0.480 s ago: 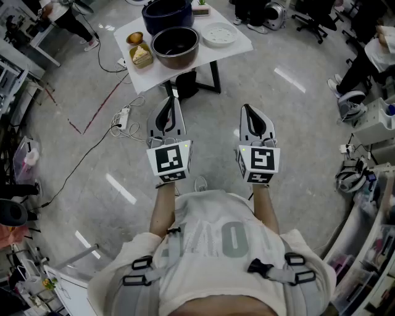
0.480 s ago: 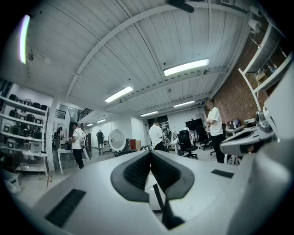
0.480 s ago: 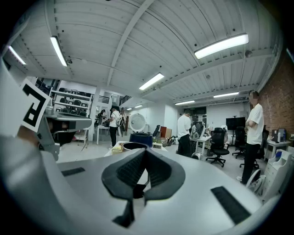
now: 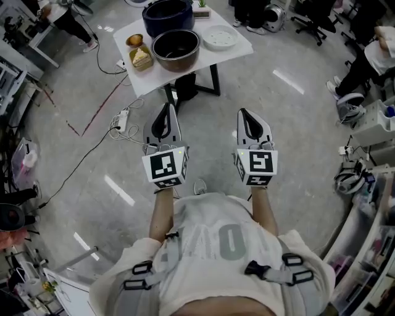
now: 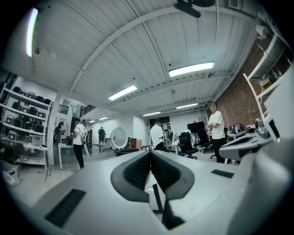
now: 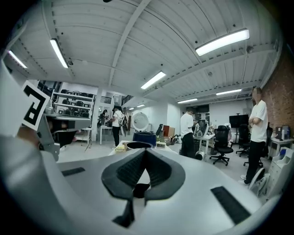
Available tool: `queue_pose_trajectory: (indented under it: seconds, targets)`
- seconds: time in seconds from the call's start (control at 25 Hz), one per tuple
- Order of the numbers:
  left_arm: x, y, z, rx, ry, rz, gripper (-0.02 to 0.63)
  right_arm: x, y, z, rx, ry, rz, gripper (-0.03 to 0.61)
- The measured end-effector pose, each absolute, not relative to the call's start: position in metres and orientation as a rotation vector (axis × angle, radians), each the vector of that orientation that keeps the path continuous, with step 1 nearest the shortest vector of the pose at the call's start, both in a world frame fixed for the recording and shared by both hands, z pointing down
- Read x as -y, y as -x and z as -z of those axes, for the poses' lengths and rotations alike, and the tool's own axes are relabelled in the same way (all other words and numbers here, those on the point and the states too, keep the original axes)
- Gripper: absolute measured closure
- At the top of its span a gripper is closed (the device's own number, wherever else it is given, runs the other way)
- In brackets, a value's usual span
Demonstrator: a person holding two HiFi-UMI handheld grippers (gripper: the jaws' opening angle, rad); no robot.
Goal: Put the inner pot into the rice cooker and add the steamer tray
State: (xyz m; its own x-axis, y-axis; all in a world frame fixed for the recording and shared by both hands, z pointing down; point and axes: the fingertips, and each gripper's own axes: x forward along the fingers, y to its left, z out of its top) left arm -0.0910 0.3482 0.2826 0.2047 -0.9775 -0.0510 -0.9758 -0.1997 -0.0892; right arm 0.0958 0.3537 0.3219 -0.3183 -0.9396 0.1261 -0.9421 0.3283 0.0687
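Head view: we hold left gripper point(image 4: 165, 111) and right gripper point(image 4: 245, 116), both closed and empty, well short of table point(image 4: 159, 73). Inner pot point(image 4: 176, 48) stands beside rice cooker point(image 4: 168, 15), steamer tray point(image 4: 220, 37) alongside; no step done yet.

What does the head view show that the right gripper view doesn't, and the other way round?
Only the head view: the person's torso and a power strip on the floor.

Only the right gripper view: ceiling lights, standing people, an office chair, and a close look at the fingers, pressed together with nothing between them.

Both: the right gripper and the table ahead, with the rice cooker and the inner pot standing outside it.
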Motion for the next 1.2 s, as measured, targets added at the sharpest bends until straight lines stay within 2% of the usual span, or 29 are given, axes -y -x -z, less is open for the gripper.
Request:
queue_pose_trajectory:
  seconds: [0.44, 0.68, 1.2]
  targets:
    - [-0.342, 0.15, -0.301, -1.986, 2.366, -0.012, 0.594, -0.341, -0.043, -0.351, 2.385, -1.679, -0.04, 0.572]
    - [-0.32, 0.165, -0.314, -2.042, 2.377, -0.035, 0.592, -0.325, -0.041, -0.357, 2.393, -1.687, -0.109, 0.572]
    - [-0.206, 0.166, -0.27, -1.978, 2.254, -0.103, 0.592, -0.178, -0.039, -0.324, 2.503, -1.759, 0.026, 0.572]
